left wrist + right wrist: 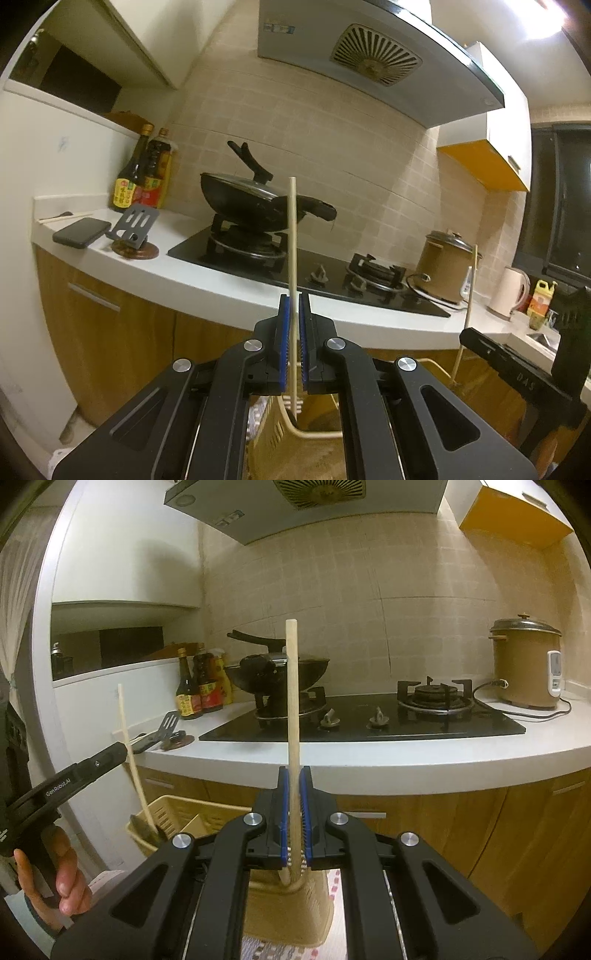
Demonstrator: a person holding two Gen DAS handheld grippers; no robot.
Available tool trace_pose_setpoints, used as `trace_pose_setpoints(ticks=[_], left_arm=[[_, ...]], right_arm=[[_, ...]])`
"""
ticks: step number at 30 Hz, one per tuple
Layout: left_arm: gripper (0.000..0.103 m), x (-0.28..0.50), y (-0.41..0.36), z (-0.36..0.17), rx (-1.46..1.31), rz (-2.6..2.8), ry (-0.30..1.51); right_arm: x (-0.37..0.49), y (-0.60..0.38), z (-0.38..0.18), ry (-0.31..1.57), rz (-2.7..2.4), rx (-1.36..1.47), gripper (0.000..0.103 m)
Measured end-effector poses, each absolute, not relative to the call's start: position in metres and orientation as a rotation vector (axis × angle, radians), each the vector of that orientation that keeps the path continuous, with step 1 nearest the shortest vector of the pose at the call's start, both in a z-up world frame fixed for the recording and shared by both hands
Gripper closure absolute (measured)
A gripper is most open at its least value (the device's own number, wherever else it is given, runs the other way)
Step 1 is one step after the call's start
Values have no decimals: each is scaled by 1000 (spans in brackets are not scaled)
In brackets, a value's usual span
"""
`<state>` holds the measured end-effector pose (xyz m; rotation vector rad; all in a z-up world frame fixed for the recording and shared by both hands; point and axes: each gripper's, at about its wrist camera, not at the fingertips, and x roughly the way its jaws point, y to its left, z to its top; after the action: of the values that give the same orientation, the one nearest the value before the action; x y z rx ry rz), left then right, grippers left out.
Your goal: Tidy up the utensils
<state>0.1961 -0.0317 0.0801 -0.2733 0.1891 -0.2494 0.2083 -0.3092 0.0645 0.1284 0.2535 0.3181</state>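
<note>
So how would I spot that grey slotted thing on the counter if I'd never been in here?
Find the black stove with the pan on it, then follow the white counter leftward. Before the two sauce bottles a grey slotted spatula leans, head up, on a small round brown rest. The phone beside it lies flat and has no slots.

The left gripper point(294, 306) and right gripper point(294, 779) are matt black plastic with ribbed blue pads point(283, 332) and bright metal pivot screws point(253, 345); each pinches a pale, smooth wooden chopstick point(292, 251), the thicker stick point(293, 709) in the right one. Below the fingers sits a slotted beige plastic basket point(177, 812). Ahead of them a smooth white countertop point(369, 760) carries a glossy black glass hob point(369, 727), over wood-grain cabinet fronts point(110, 332).
</note>
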Motion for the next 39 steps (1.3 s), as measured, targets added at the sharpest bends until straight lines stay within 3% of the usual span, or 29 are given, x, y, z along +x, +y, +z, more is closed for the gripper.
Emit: trace_pose_setpoints(ticks=[10,13,15,18,19,27,28,32,39], left_arm=[[100,192,-14,77,-304,-253,218],[87,198,-4,80,-328,-254,232],[69,202,-3,83,-329,-268,241],[52,210,-7,89,-329,-316,260],[50,220,-12,93,-315,-353,300],[52,299,-30,88,-307,-427,576],[57,308,-30,87,-314,-431,610],[99,325,-34,77,-322,-458,672],[100,273,-26,94,-317,-431,393]], right_arm=[[193,-322,65,302,354,160,98],[192,-324,65,313,358,165,98],[193,-327,65,320,358,177,98],[194,-330,62,343,367,202,97],[195,-330,60,350,367,203,97],[196,-336,56,382,359,213,97],[197,-336,54,393,358,209,97],[201,-334,43,428,360,208,97],[198,-335,44,424,363,217,97]])
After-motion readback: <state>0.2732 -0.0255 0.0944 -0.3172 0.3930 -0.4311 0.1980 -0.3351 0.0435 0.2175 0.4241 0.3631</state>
